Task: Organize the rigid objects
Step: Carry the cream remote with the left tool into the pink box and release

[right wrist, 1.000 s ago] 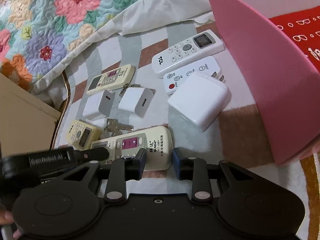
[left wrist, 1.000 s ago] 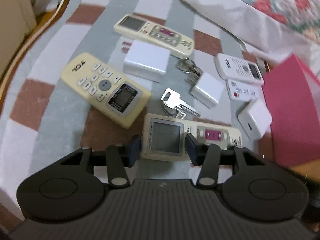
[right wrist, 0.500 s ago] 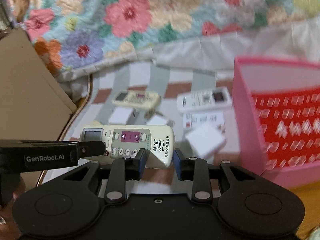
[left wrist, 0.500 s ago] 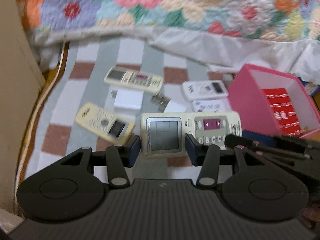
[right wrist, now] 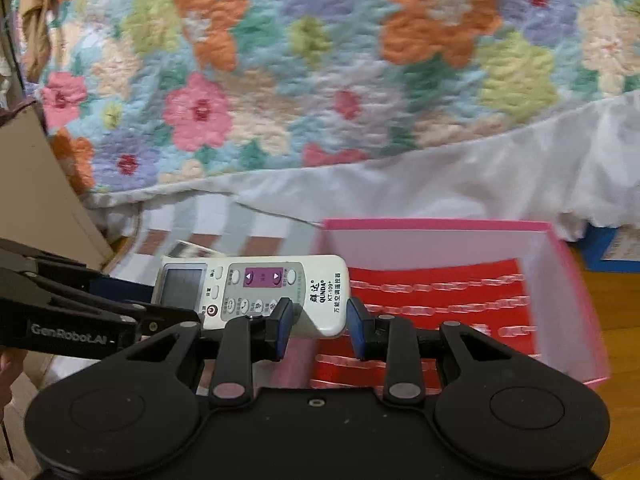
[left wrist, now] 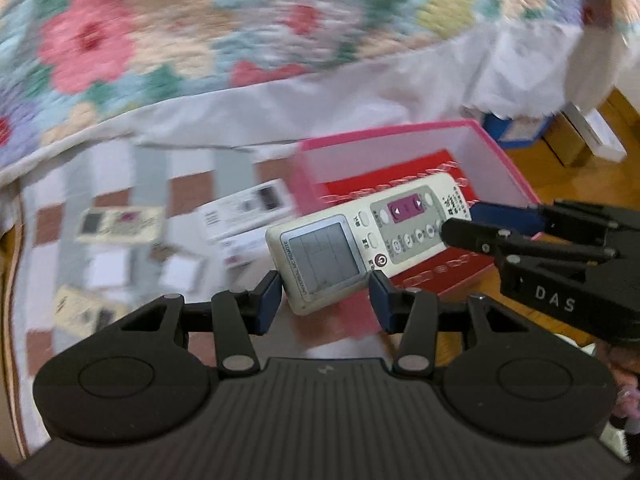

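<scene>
A: Why two grippers on one remote?

B: It is long. The left gripper point(left wrist: 325, 294) clamps the screen end of the cream remote point(left wrist: 360, 240), the right gripper point(right wrist: 318, 326) clamps the label end, so it stays level between both jaws.

A: And where is it?

B: In the air, held over the near edge of the pink box point(right wrist: 560, 264), which lies just beyond the right jaws, I judge for dropping in.

A: Counts?

B: One remote held, one box. Beyond the left jaws, blurred on the checked cloth point(left wrist: 132, 168), several more remotes and white blocks; I cannot count them surely.
</scene>
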Motion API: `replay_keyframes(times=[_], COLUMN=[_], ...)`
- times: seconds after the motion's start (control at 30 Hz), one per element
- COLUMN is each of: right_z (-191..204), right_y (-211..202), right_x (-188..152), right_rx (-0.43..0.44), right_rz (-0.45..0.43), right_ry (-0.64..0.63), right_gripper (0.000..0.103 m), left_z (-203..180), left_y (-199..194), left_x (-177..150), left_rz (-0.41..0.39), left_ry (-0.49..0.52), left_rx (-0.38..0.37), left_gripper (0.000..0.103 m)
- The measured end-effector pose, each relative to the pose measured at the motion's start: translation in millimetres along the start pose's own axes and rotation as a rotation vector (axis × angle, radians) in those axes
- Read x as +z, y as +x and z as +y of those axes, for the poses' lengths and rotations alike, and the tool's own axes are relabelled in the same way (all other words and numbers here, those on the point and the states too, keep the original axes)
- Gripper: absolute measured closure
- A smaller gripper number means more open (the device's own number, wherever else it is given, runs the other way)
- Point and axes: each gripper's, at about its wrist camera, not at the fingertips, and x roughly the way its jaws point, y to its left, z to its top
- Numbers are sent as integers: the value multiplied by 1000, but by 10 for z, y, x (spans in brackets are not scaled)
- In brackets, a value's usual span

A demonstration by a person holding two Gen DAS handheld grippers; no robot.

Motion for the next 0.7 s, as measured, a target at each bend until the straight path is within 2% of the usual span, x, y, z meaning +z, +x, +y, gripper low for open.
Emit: replay_keyframes(times=[0.03,0.07,0.1,0.13,0.17,0.2,0.23,0.27,0.3,0.33,0.4,0.47,0.6,0.7], right_z=[-137,-247,-384,-524,-625,-658,-688,-791,-935,-1081,-1192,-1263,-1206,-1102], right_y=[13,45,81,134,202,244,258,305,394,481,539,582,522,386], right_x=[-18,-31,-49,-62,-78,-79,-86,-99,-114,-141,-181,-231,-249,-208], right_rx=[-32,-52,0,98,128,56,-11,11,67,80,40,46,23,55], right_rz=[12,24,42,68,104,122,94,86,121,148,146,165,156,144], right_ry=[-6,-4,20,82,137,118,77,96,155,218,212,228,210,183], right_gripper=[67,72,80,94,97,98,97,98,97,96,96,96,95,95], left_z=[-131,-257,-387,-493,-562,-625,-674,-710,-728,-736,-720,-707,-729,-741], left_y=[98,215,363,523,686,814,907,997,1081,1161,1238,1250,1252,1038], left_x=[38,80,118,150,181,209,236,270,296,310,300,279,300,299], left_rz=[9,27,58,112,176,209,203,188,190,213,235,230,211,164], left_ry=[8,14,18,-7,-58,-91,-101,-100,-108,-112,-113,-89,-39,29], left_rx=[-8,-21,-86,-189,-253,-243,-234,-216,-191,-185,-167,-147,-109,-88], left_gripper=[57,59,77,93,103,103,102,101,101,101,101,101,101,98])
